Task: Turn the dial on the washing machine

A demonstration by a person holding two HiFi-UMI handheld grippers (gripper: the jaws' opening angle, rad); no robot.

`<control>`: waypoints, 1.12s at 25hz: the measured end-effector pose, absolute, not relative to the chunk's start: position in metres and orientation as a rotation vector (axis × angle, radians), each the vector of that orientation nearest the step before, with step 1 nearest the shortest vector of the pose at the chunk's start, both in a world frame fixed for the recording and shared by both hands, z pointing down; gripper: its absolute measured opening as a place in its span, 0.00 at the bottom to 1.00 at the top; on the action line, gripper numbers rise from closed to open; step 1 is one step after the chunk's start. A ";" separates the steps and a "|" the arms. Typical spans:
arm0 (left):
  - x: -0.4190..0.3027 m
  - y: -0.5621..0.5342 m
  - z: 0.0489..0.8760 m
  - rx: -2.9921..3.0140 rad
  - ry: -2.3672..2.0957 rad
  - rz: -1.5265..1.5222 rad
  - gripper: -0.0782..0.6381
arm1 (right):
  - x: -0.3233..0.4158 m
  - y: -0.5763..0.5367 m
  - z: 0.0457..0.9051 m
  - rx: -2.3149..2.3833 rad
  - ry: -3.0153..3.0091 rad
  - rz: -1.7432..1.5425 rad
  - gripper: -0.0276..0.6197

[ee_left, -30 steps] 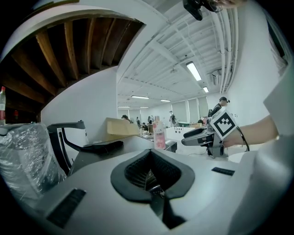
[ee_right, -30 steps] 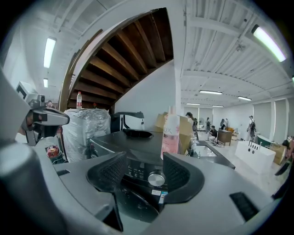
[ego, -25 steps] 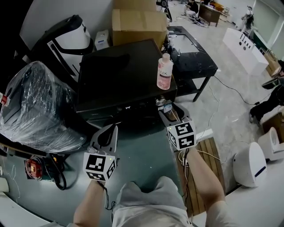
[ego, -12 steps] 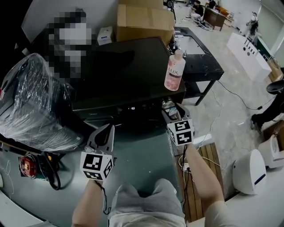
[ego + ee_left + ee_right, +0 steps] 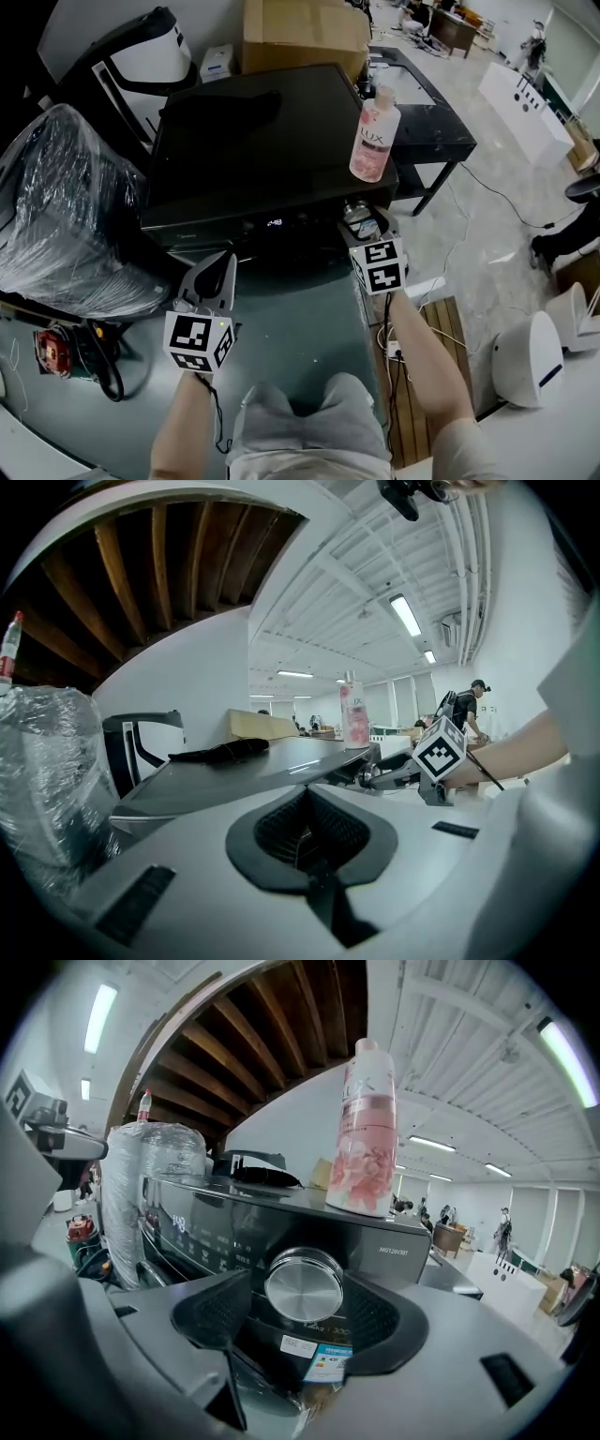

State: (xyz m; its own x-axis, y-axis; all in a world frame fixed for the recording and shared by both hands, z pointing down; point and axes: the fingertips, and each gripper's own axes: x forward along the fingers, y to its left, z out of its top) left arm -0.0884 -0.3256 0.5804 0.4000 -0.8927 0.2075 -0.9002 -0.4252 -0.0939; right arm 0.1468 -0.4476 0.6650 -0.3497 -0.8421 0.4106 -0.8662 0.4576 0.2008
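The right tongs (image 5: 364, 225) are opening around the silver dial (image 5: 304, 1284), which sits between their pads at the right end of the black washing machine's (image 5: 253, 141) front panel. The left tongs (image 5: 306, 836) are clenched on nothing.

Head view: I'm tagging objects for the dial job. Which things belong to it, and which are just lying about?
Job: black washing machine; its round silver dial; right gripper, jaws opening around the dial.
Lying about: pink plastic bottle; brown cardboard box; plastic-wrapped bundle.
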 end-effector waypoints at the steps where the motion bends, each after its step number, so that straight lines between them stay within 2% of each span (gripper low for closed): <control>1: -0.088 -0.327 0.582 2.602 -1.660 0.349 0.13 | 0.147 -0.449 0.666 1.429 -2.254 0.074 0.52; 7: -0.085 -0.326 0.590 2.610 -1.637 0.365 0.13 | 0.152 -0.457 0.669 1.489 -2.247 0.094 0.50; 28: -0.090 -0.320 0.584 2.602 -1.616 0.360 0.13 | 0.164 -0.461 0.678 1.772 -2.422 0.973 0.50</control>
